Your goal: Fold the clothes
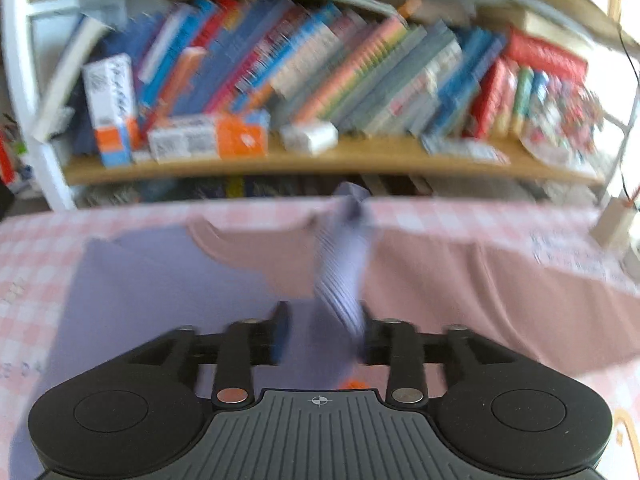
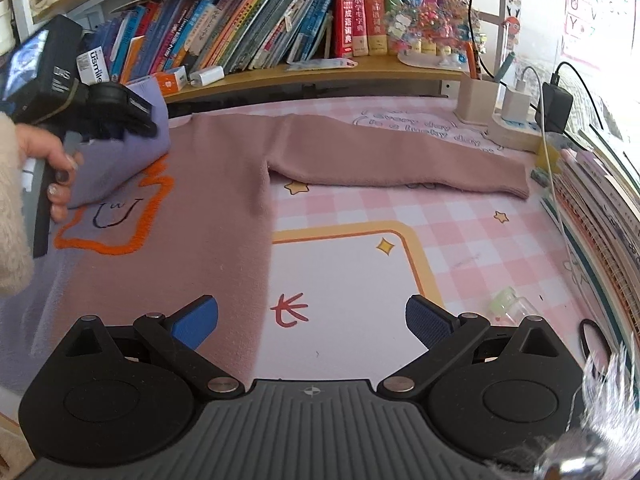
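We see a two-tone sweater (image 2: 208, 200), dusty pink on one half and lavender on the other, lying flat on the surface (image 2: 460, 240), which is covered by a pink checked mat printed with stars and a yellow-bordered panel. Its pink sleeve (image 2: 400, 160) stretches out sideways toward the right, its cuff ending near a stack of books (image 2: 600, 216) at the surface's edge. On the chest, an orange outlined motif (image 2: 120, 220) is partly covered by the lavender sleeve (image 2: 120, 152), which is lifted and folded over the body. The left gripper (image 2: 136, 114), held by a person's hand (image 2: 52, 168) in a fluffy cream sleeve (image 2: 10, 208), is at this lavender sleeve; in the blurred left wrist view its jaws stand moderately apart with a ribbed strip of lavender fabric (image 1: 344, 276) rising between them beside the right-side finger, but we cannot tell whether the cloth is pinched. The right gripper (image 2: 312, 322) hovers low over the sweater's pink side edge and the bare mat, its jaws spread wide with blue pads (image 2: 196, 322) showing and nothing between them. Behind the surface, a wooden bookshelf (image 2: 320, 74) carries leaning rows of colourful books (image 2: 256, 28). At the far right stand a power strip with chargers (image 2: 520, 120), and a small clear bottle (image 2: 512, 304) lies on the mat.
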`<state>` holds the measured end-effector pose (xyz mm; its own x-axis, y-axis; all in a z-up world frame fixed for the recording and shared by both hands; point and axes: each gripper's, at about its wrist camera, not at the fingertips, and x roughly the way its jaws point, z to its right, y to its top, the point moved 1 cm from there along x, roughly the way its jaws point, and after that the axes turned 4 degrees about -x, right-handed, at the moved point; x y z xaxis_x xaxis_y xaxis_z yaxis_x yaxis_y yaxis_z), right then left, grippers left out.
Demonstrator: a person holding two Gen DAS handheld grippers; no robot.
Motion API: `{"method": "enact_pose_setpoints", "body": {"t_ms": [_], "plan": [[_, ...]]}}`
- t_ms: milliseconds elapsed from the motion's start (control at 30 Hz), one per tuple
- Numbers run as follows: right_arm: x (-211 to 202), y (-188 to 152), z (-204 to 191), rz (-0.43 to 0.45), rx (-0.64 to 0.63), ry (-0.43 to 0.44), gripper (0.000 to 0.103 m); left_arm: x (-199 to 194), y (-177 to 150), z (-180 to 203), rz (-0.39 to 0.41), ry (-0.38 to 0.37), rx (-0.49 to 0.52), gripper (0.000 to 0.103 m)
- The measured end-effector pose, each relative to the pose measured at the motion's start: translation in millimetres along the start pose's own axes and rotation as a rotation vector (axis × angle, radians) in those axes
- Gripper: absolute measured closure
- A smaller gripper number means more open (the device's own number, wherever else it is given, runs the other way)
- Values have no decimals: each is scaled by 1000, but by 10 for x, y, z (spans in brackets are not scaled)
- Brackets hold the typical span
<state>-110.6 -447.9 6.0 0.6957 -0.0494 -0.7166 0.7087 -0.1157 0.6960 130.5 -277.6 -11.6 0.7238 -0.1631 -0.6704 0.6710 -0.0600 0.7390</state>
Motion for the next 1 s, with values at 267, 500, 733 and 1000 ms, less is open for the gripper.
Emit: {"method": "enact_pose_setpoints", "body": {"t_ms": [267,500,733,1000], "plan": [[70,34,-79,-6,-10,35,2,-607,-263,87,31,-192,94,33],[187,73,-296,-23,-33,102,2,-1169,-685,-673,19,-1,21,32],[159,71,-493,-23,-36,100,2,-1572,-1081,-1469,-15,208,-106,32],[12,-42,-571,-56,-10,-23,2,-1552,-1237,-1978,-42,228,-222,33]]}}
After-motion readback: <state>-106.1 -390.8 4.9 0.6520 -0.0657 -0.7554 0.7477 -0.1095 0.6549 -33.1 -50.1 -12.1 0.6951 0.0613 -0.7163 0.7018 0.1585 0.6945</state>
